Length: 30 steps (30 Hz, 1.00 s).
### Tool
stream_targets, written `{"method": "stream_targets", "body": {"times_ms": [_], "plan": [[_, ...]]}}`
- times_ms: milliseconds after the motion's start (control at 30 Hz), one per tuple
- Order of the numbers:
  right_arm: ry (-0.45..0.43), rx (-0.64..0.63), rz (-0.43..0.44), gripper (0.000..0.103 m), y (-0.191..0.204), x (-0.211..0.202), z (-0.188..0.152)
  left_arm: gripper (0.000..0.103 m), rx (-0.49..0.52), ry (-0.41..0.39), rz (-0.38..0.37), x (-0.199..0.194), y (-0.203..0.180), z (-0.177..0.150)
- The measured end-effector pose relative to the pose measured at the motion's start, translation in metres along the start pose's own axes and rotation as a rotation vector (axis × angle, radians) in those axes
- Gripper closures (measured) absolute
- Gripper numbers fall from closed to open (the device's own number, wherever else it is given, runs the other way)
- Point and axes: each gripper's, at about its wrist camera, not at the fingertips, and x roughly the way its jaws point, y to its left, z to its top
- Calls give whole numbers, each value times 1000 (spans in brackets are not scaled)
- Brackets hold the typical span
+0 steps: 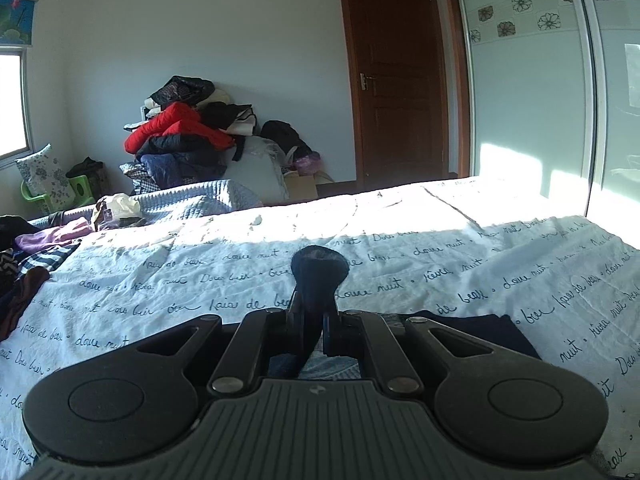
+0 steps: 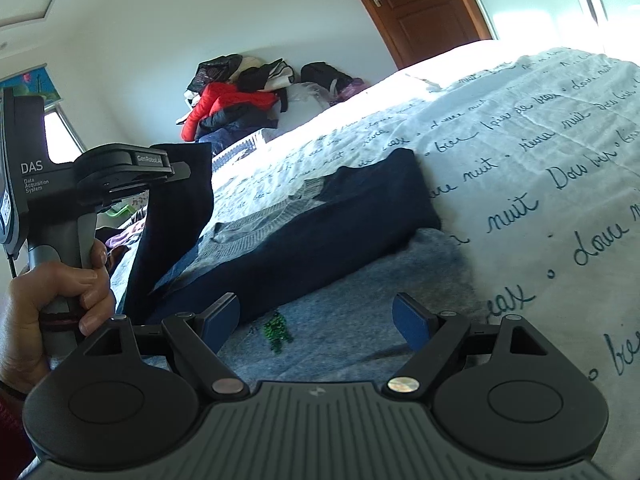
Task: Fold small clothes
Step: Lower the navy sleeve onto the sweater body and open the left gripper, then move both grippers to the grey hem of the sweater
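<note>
Left gripper [image 1: 310, 320]: my jaws are pinched on dark navy cloth [image 1: 318, 270], lifted at 12 o'clock.
Right gripper [image 2: 318, 320]: my jaws gape wide, empty, above the grey garment [image 2: 360, 304].
Bedsheet [image 2: 540, 160]: 2 o'clock.

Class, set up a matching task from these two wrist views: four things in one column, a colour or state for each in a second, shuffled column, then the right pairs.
Things
1. left gripper
2. right gripper
3. jacket on the far pile
4. door

Colour or state
A. brown wood, closed
B. jaws wide apart, nothing between them
C. bright red
D. shut on dark navy cloth

Pairs: 1-D, 2-B, 3-C, 4-A
</note>
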Motion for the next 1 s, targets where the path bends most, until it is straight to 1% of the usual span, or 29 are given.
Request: {"method": "stream_targets", "body": {"times_ms": [233,367,533,600,700,767,833,867,933,967,1000], "plan": [[-13,34,-24,19,-13,-6,2,95,22,14,-57,7,-31,-6],[-21,45,-39,19,-21,-10,3,95,34,28,-65,15,-42,-12],[-22,65,-50,19,-30,-12,4,95,39,78,-67,30,-49,-20],[-21,69,-50,19,-32,-13,4,95,57,97,-68,35,-54,-26],[-24,66,-60,19,-32,-15,4,95,85,126,-89,37,-63,-33],[-27,72,-64,19,-35,-17,5,91,111,148,-104,40,-71,-37],[-28,81,-71,19,-37,-17,5,80,120,165,-105,42,-77,-40],[-27,88,-74,19,-39,-18,5,80,121,171,-109,43,-79,-41],[-24,98,-76,19,-41,-18,4,68,123,178,-112,42,-81,-42],[-23,97,-77,19,-41,-19,4,65,123,178,-113,41,-81,-43],[-24,95,-79,19,-41,-20,4,58,125,176,-115,39,-81,-43]]}}
